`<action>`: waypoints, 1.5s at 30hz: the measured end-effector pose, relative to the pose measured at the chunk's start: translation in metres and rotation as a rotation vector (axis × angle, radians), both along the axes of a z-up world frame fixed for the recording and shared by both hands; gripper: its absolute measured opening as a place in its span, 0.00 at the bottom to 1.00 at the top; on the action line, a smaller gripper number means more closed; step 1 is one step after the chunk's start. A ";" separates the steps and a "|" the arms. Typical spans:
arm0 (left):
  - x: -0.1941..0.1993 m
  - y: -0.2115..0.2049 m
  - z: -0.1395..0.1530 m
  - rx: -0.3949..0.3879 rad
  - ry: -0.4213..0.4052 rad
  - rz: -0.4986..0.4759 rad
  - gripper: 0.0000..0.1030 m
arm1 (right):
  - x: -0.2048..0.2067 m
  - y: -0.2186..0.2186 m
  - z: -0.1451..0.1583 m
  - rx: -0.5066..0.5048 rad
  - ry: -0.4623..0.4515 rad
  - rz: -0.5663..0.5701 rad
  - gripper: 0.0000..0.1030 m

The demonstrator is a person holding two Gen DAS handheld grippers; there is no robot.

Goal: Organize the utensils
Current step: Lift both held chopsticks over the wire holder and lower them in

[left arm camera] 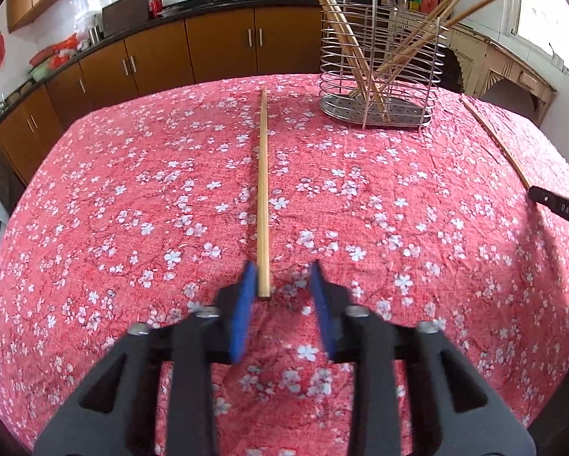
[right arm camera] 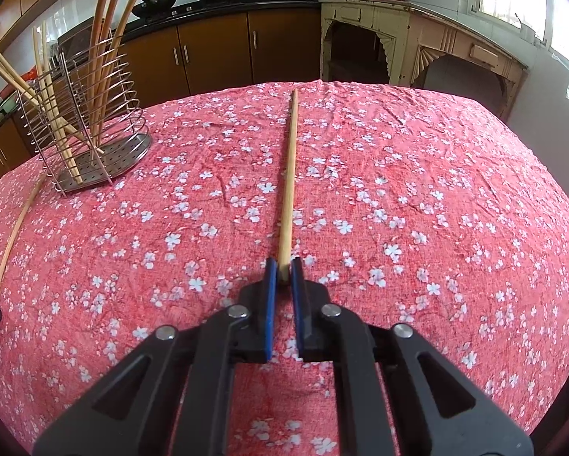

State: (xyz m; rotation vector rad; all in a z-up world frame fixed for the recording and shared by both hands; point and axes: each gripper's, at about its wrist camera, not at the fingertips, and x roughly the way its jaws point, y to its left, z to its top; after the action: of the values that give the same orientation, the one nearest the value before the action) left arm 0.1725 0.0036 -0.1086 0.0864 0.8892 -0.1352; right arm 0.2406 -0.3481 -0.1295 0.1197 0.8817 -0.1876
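While the right gripper pinches one chopstick's near end at centre frame, the left gripper gapes around another, touching one pad only; lifting could tip it short of the rack.

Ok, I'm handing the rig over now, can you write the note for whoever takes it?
Left hand-held gripper: open, jaws around the near end of the left chopstick, not clamped.
Right hand-held gripper: shut on the near end of the right chopstick, which lies on the cloth.
Done: several chopsticks stand in the wire holder.
Left: put these two in.
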 end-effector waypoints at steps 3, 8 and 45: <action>-0.002 0.002 0.002 -0.038 0.006 -0.025 0.07 | -0.004 -0.004 0.000 0.025 -0.005 -0.006 0.07; -0.007 0.012 0.008 -0.078 -0.001 -0.048 0.07 | -0.018 -0.009 0.012 0.049 -0.061 -0.015 0.07; -0.025 0.033 0.185 -0.193 -0.639 0.007 0.07 | -0.065 0.002 0.201 0.067 -0.635 0.065 0.07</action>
State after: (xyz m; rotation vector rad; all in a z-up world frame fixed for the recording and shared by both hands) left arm 0.1477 0.0367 0.0763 -0.0543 0.2362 -0.1729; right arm 0.1753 -0.3456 0.0716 0.1985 0.2582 -0.0505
